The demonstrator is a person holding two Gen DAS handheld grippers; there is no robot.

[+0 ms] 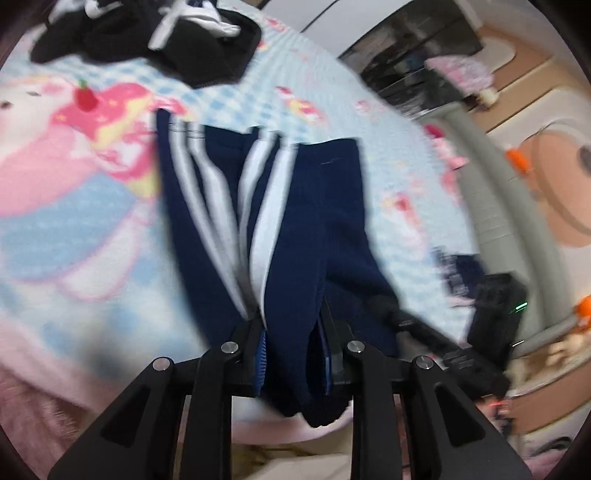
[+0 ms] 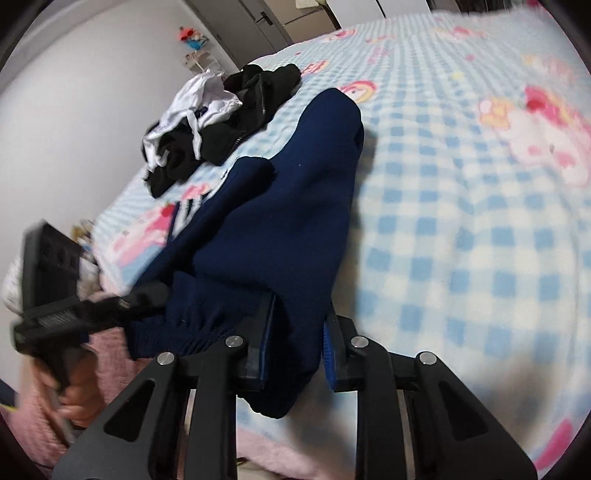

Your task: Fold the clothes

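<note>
Two claws, left claw (image 1: 291, 339) and right claw (image 2: 299, 345), each clamped on the near end of the navy trousers (image 1: 266, 206). Long axis runs up-frame over the bed (image 1: 388, 122); far end equally distant from both.

No readable text anywhere — prints too blurred.

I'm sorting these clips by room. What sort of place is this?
Most likely a bedroom at home. A bed with a blue checked cartoon blanket fills both views, the navy pants lie on it, more clothes are piled further back, and a door stands behind.
</note>
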